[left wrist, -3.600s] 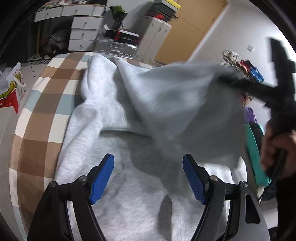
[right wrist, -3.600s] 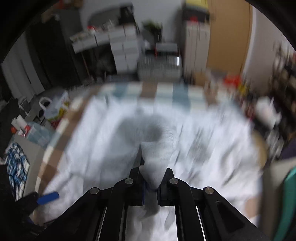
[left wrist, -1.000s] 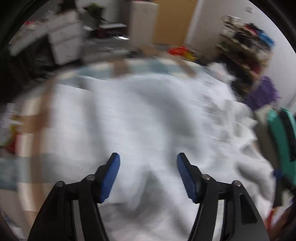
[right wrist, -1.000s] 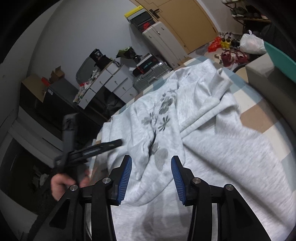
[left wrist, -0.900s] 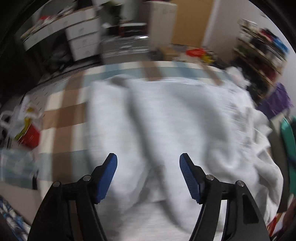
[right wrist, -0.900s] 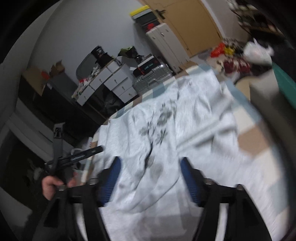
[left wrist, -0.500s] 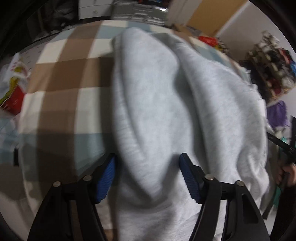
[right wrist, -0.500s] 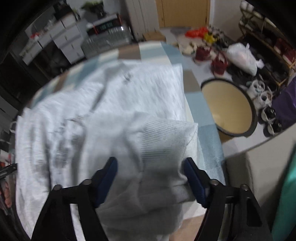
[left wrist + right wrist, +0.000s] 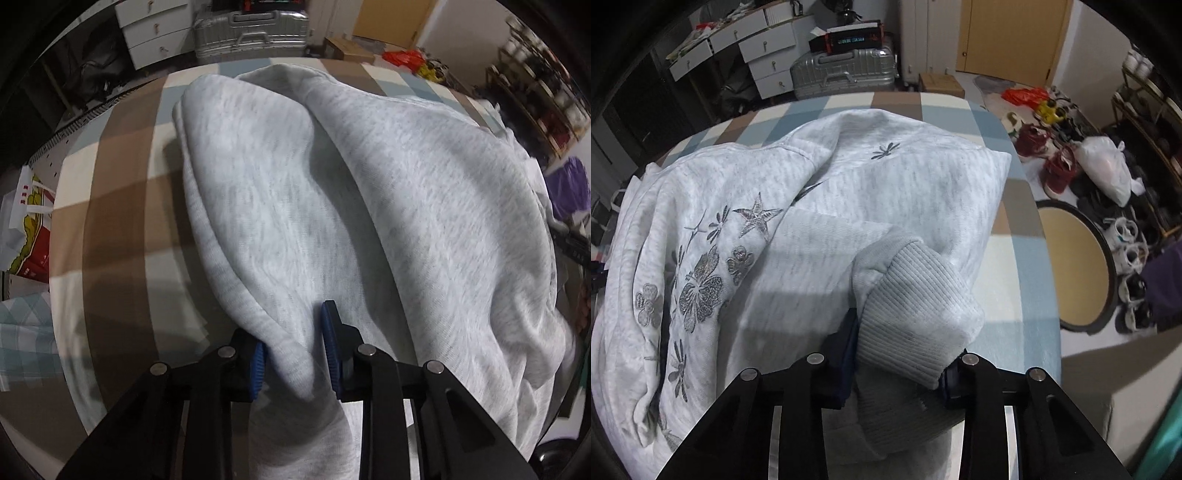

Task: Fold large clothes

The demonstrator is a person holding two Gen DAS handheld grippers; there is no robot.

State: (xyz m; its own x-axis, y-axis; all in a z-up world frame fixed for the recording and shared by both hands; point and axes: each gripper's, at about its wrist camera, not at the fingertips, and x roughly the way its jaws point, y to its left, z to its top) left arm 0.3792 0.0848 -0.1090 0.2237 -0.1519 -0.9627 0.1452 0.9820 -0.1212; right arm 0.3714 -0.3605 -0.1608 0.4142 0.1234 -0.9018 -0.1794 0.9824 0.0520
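Grey sweatshirt (image 9: 424, 192) heaped over most of checked tabletop (image 9: 118, 206); bulky folds block low passes across middle and right. Bare tabletop strip along left edge open, also far strip (image 9: 894, 101) past garment. Right edge (image 9: 1019, 236) bare, narrow, drops to floor. Ribbed cuff (image 9: 916, 306) fills gap between right gripper (image 9: 899, 363) jaws; fabric fold fills left gripper (image 9: 293, 356) jaws, no room there. Off table: silver suitcase (image 9: 846, 72) and white drawers (image 9: 768, 55) beyond far edge, round tray (image 9: 1075, 262) and shoes (image 9: 1060, 168) on floor right, bag (image 9: 27, 225) left.
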